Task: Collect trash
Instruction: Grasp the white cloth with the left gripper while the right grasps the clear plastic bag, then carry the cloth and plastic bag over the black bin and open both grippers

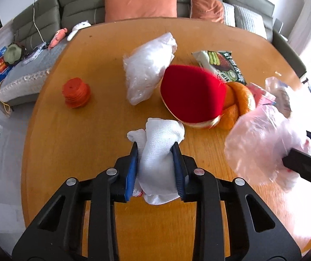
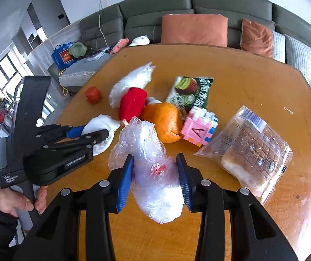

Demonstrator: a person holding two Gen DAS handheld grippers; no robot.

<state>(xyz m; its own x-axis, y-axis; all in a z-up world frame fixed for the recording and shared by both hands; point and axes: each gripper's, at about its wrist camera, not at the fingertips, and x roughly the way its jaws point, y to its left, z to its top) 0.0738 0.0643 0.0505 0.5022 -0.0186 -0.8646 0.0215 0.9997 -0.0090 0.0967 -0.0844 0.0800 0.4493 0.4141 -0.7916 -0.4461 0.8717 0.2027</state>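
My left gripper [image 1: 155, 144] is shut on a crumpled white tissue wad [image 1: 158, 152], held just above the wooden table [image 1: 90, 152]. The same gripper shows at the left of the right wrist view [image 2: 100, 136], with the tissue [image 2: 103, 124] in it. My right gripper [image 2: 154, 157] is shut on a crumpled clear plastic bag [image 2: 153, 174] with a red spot inside. That bag also shows at the right of the left wrist view [image 1: 262, 143]. Another clear plastic bag [image 1: 149, 67] and a green snack packet [image 1: 223, 65] lie on the table.
A red plush [image 1: 192, 93], an orange [image 2: 163, 121], a pink block cube [image 2: 199, 126], a bagged bread slice [image 2: 249, 152] and an orange ridged object [image 1: 76, 92] lie on the table. A green sofa [image 2: 155, 6] with cushions stands behind.
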